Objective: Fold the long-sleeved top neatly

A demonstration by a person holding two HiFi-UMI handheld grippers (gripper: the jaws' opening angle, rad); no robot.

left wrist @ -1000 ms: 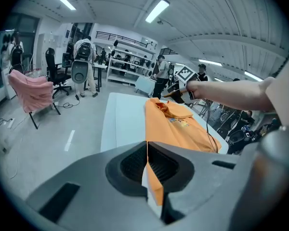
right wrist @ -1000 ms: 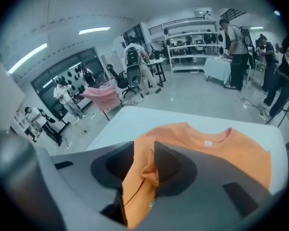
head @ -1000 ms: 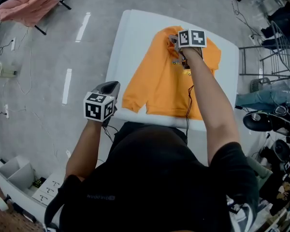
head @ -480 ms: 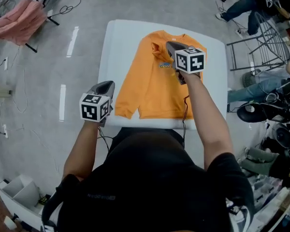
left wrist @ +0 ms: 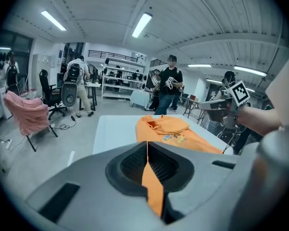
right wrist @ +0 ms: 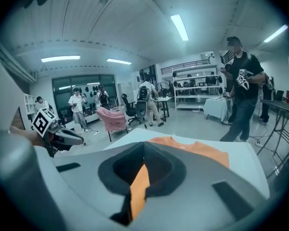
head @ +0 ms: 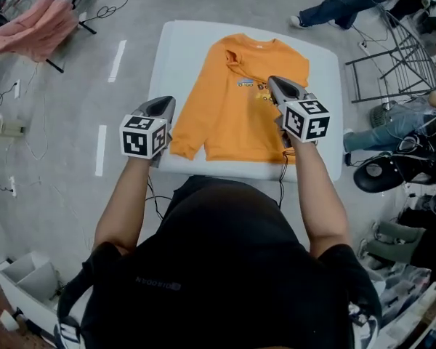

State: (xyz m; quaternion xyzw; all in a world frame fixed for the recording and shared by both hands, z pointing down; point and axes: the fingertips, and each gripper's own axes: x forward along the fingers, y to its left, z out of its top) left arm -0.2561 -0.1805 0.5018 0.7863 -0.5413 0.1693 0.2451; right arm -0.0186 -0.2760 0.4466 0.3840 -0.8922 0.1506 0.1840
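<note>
Orange long-sleeved top (head: 232, 118) flat on white desk (head: 182, 49); small chest print (head: 251, 86), unreadable, at nine o'clock of right hand-held gripper (head: 276, 83). Left hand-held gripper (head: 164, 102) and right both closed, empty.

Bright overhead light, fisheye-warped edges.

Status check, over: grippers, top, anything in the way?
Left gripper and right gripper shut, empty. Orange top flat on white table, one sleeve folded in. No obstruction seen.
</note>
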